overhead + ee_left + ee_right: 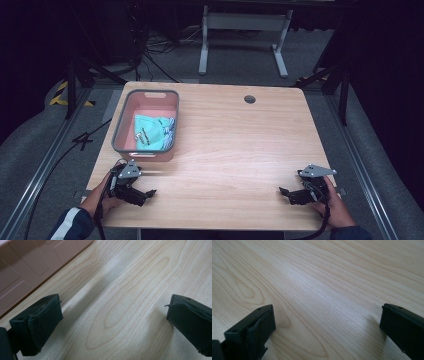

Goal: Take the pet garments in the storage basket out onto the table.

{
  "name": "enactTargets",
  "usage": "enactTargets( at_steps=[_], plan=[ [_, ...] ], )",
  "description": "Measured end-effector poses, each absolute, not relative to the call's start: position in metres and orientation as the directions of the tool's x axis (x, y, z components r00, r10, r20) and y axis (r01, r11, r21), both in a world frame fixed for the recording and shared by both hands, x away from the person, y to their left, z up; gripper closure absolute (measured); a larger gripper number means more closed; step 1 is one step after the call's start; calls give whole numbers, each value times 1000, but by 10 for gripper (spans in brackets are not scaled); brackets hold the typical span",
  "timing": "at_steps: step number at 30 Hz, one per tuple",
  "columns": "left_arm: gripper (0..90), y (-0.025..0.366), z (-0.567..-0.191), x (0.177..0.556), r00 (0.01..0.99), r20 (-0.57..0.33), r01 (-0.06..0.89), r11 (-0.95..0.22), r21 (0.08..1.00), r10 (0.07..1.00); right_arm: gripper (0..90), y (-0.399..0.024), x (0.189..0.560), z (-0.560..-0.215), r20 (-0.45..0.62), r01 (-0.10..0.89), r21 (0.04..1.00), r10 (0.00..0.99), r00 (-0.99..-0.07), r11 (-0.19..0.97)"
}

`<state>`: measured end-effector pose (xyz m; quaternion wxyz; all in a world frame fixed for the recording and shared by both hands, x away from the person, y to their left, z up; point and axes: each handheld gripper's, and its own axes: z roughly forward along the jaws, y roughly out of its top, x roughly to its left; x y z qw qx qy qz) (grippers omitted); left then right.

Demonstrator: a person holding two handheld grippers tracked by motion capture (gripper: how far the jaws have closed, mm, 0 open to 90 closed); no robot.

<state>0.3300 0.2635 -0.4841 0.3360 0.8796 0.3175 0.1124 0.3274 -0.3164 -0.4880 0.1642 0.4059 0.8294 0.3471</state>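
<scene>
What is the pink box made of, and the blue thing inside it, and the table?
The pink box looks like moulded plastic: smooth matt walls, a grey rim and a cut-out handle. The blue thing looks like soft cloth, since it lies folded and rumpled with printed marks; what kind of cloth is unclear. The table looks like pale wood or a wood-look laminate: grain lines and a faint sheen.

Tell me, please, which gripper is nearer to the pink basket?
Left. The left gripper sits just in front of the pink basket at the table's near left; the right gripper is far across, near the right edge.
</scene>
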Motion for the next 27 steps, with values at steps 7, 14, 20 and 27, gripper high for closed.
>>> enactTargets(
  at_steps=[7, 14, 20, 27],
  plan=[
    [3, 265, -484, 330, 792, -8, 462, -591, 661, 610, 3, -316, 327, -488, 9, 559, 709, 787, -617, 430],
    [14, 268, -480, 328, 806, -15, 463, -616, 638, 591, 3, -316, 328, -488, 7, 558, 708, 785, -619, 434],
    [207, 270, -467, 324, 794, 1, 497, -650, 575, 608, 3, -316, 329, -488, 4, 555, 709, 784, -621, 435],
    [261, 276, -446, 320, 795, 9, 489, -649, 583, 607, 3, -316, 329, -488, 4, 555, 709, 784, -621, 435]
  ],
)
